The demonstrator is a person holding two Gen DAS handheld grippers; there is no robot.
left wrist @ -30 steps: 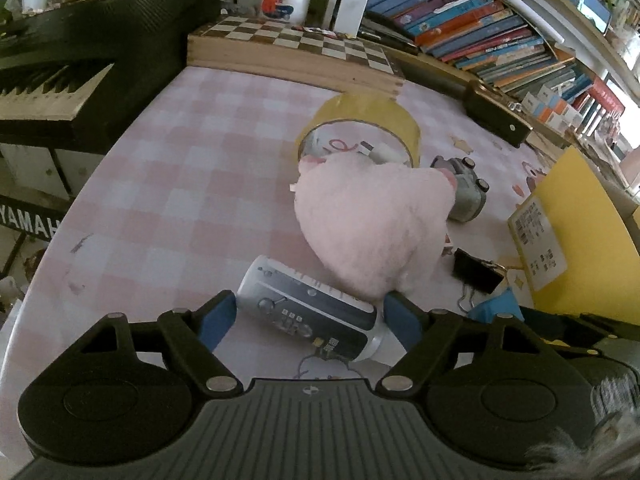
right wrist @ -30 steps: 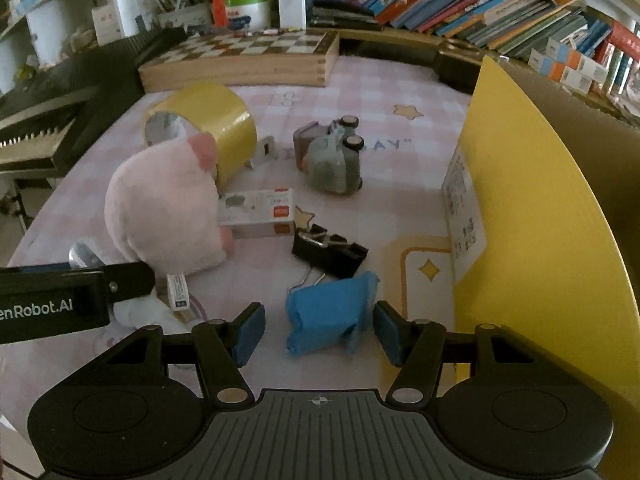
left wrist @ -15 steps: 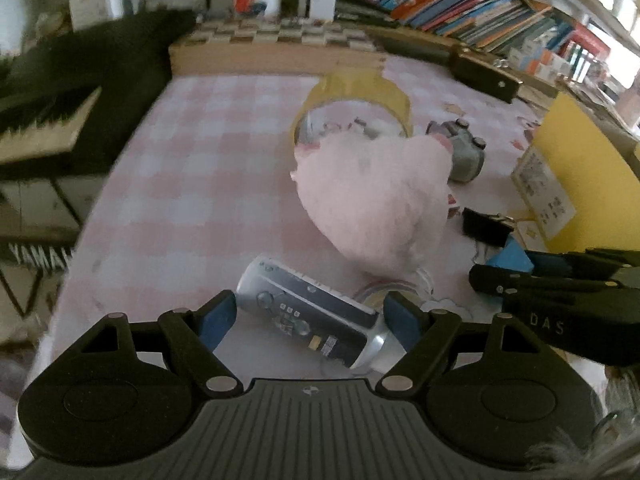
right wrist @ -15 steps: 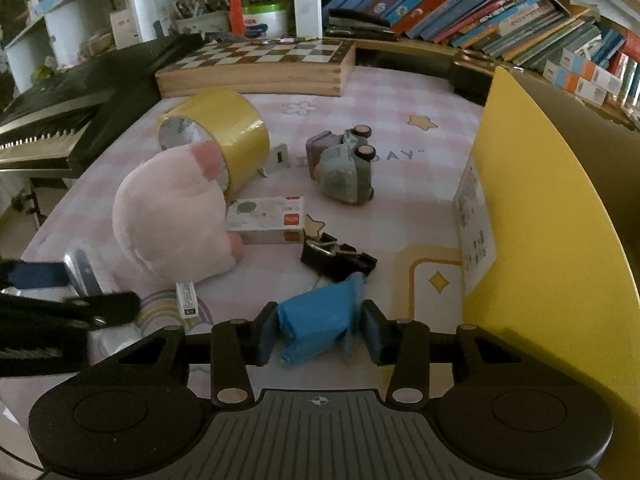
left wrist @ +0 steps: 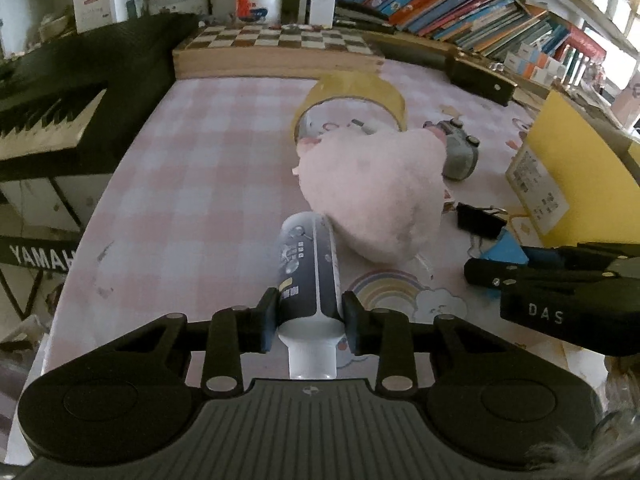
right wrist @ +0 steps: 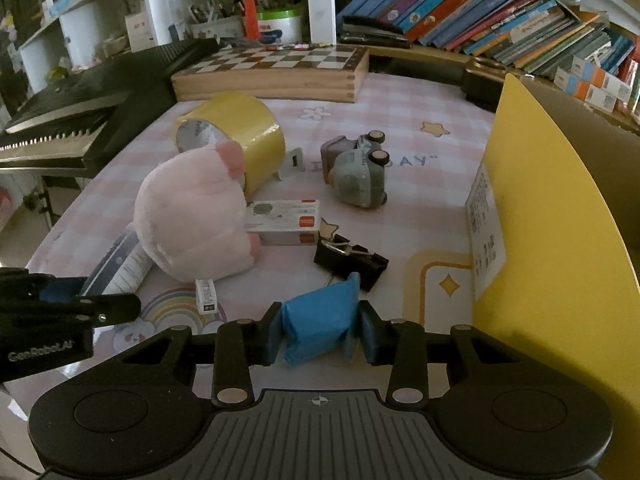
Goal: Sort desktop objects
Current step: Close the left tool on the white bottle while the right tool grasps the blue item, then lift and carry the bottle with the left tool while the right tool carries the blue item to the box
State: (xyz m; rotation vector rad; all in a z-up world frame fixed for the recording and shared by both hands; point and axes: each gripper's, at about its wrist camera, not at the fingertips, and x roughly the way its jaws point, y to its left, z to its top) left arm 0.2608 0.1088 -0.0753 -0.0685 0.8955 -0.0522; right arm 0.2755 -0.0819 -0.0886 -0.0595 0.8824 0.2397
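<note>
Pick-up stage of the sorting task, both grasps made, nothing lifted clear as far as can be judged.

Left: the left hand-held gripper (left wrist: 308,322) is clenched on the near end of a grey-and-black tube (left wrist: 310,276), whose white cap points toward the camera. The tube lies on the desk (left wrist: 192,184) with its far end touching the pink plush toy (left wrist: 372,196). Small print on the tube is too blurred to read. At the left edge of the left wrist view a black keyboard (left wrist: 48,116) bears the letters "YAMAH", cut off by the frame.

Centre: a yellow tape roll (right wrist: 240,136), a small white-and-red box (right wrist: 288,220) with illegible print, a black binder clip (right wrist: 352,260) and a grey toy car (right wrist: 360,180) remain on the desk. The cloth shows the letters "DAY".

Right: the right hand-held gripper (right wrist: 318,338) is clenched on a blue packet (right wrist: 320,320), near the yellow box (right wrist: 552,240), whose white label cannot be read. Seen from the left wrist view, the right tool reads "DAS"; from the right wrist view, the left tool reads "GenRobot.AI".

Next move, as judged: lift both items and carry them to the yellow box, the likely container, drawing the tube back clear of the plush toy.
</note>
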